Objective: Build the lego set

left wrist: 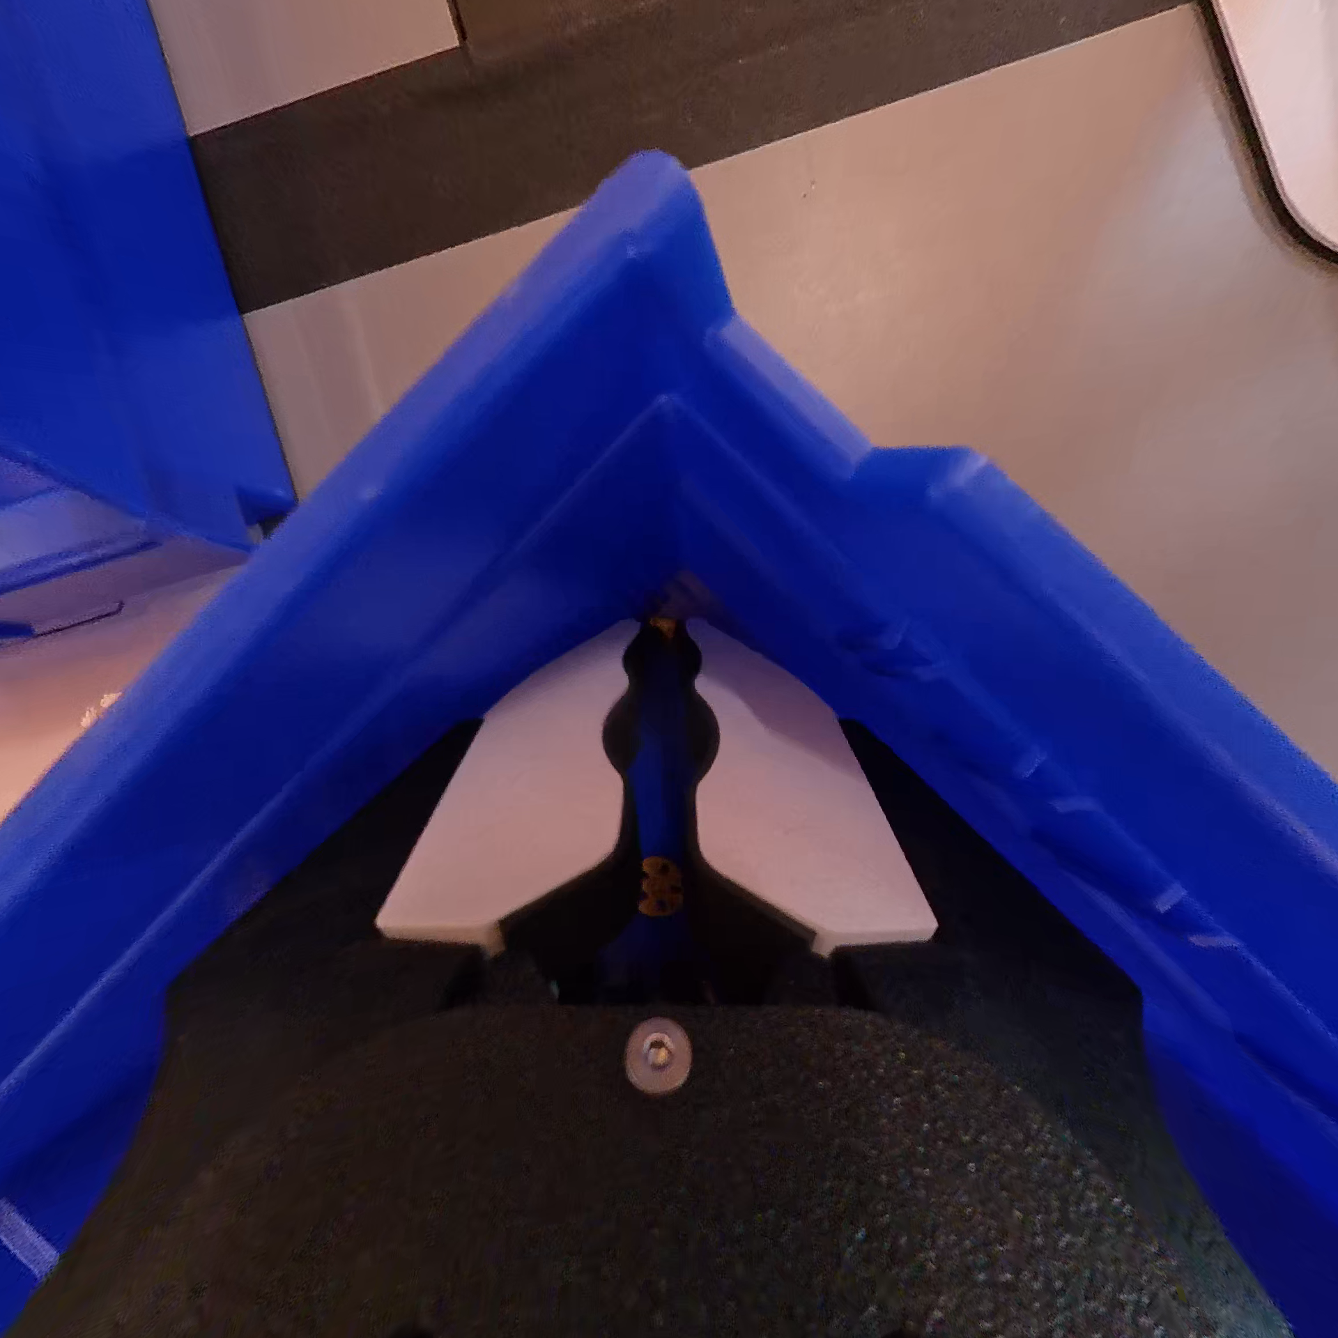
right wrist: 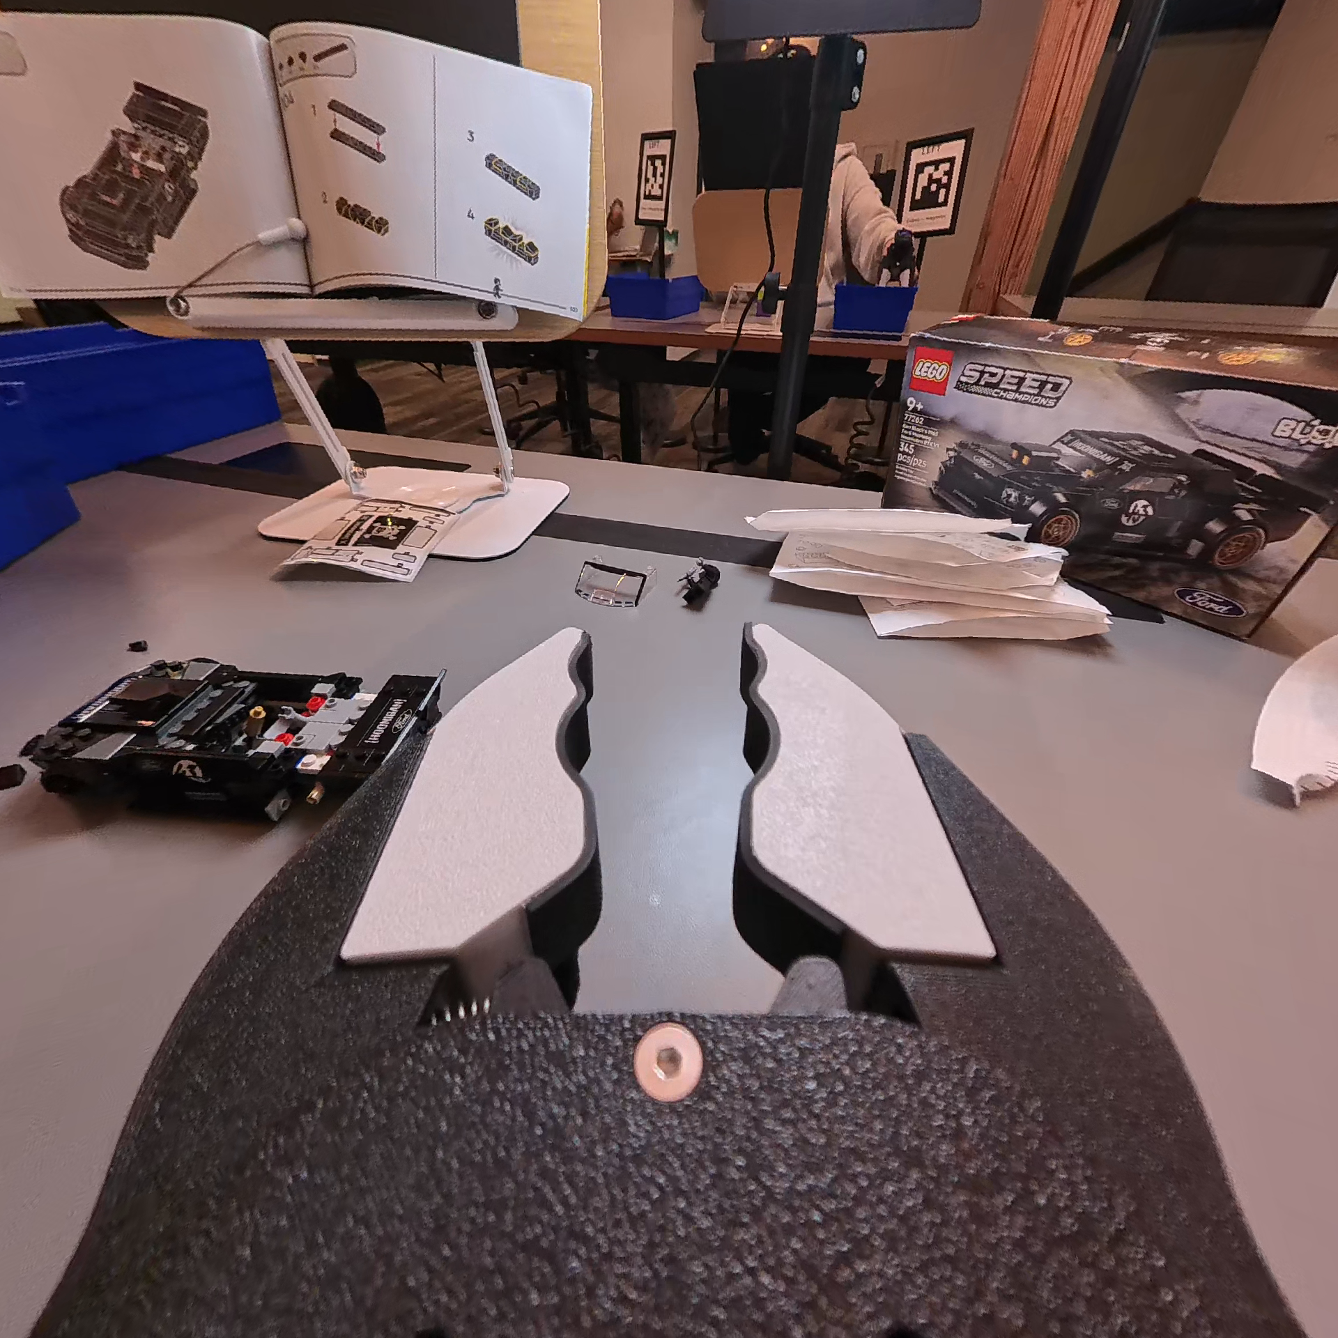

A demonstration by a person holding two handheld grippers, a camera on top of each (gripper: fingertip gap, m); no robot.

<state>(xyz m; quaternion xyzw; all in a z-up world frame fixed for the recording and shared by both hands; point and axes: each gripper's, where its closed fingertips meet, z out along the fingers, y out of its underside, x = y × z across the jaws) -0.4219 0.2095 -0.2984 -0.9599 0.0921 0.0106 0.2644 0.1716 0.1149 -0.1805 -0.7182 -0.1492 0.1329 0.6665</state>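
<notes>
Left gripper (left wrist: 660, 630): jaws pressed nearly together inside a blue bin (left wrist: 507, 463), tips at its corner; a small gold piece (left wrist: 660, 885) sits in the slit between them, grasp uncertain. Right gripper (right wrist: 665, 641): jaws spread, empty, above the table (right wrist: 1013, 760). Car (right wrist: 224, 731) just left of the left jaw; windscreen (right wrist: 615, 579) and black part (right wrist: 699, 579) ahead of the tips; box (right wrist: 1115, 470) far right
</notes>
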